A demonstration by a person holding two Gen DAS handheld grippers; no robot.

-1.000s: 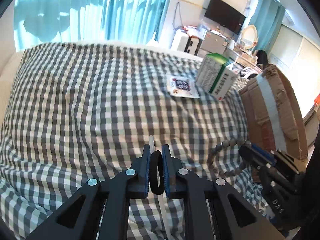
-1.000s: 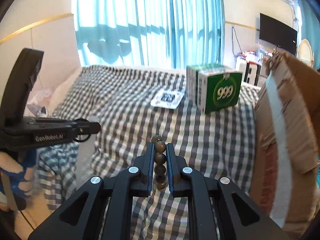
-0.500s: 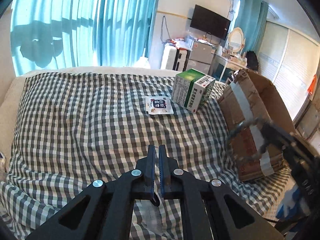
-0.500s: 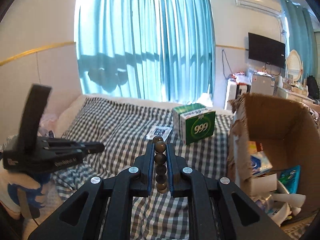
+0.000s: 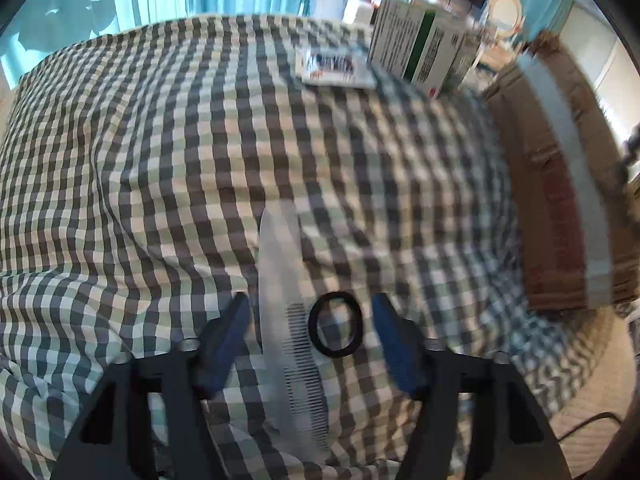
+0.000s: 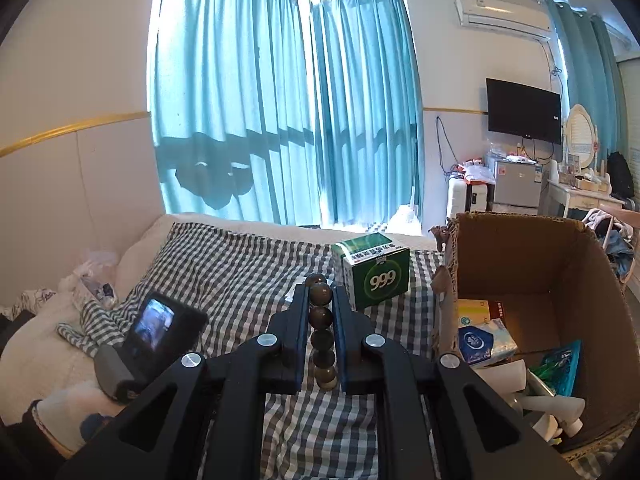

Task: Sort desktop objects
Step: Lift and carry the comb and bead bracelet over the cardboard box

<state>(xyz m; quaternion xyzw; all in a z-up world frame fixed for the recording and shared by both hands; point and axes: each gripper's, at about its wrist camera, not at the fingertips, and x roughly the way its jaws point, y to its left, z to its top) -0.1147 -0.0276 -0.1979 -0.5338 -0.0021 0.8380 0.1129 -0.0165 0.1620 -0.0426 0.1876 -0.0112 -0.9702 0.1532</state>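
Note:
In the left wrist view my left gripper (image 5: 312, 312) points down at the checked cloth (image 5: 160, 160), and its jaws are opening. A black hair tie (image 5: 335, 325) lies loose between them, touching neither pad. A white comb (image 5: 286, 320) lies beside the hair tie and partly under it. In the right wrist view my right gripper (image 6: 320, 292) is shut on a brown bead bracelet (image 6: 321, 318), held above the cloth (image 6: 240, 264). It is left of the open cardboard box (image 6: 520, 256). The back of my left gripper (image 6: 156, 328) shows low at the left.
A green 999 box (image 6: 372, 276) stands at the far side of the cloth, with a flat white packet (image 5: 334, 66) beside it. The cardboard box (image 5: 560, 200) holds tissues, a bottle and other items. Curtains, a television and furniture stand behind.
My left gripper has dropped toward the cloth and opened, letting go of the black hair tie. My right gripper has risen with the bracelet, and the inside of the cardboard box has come into view.

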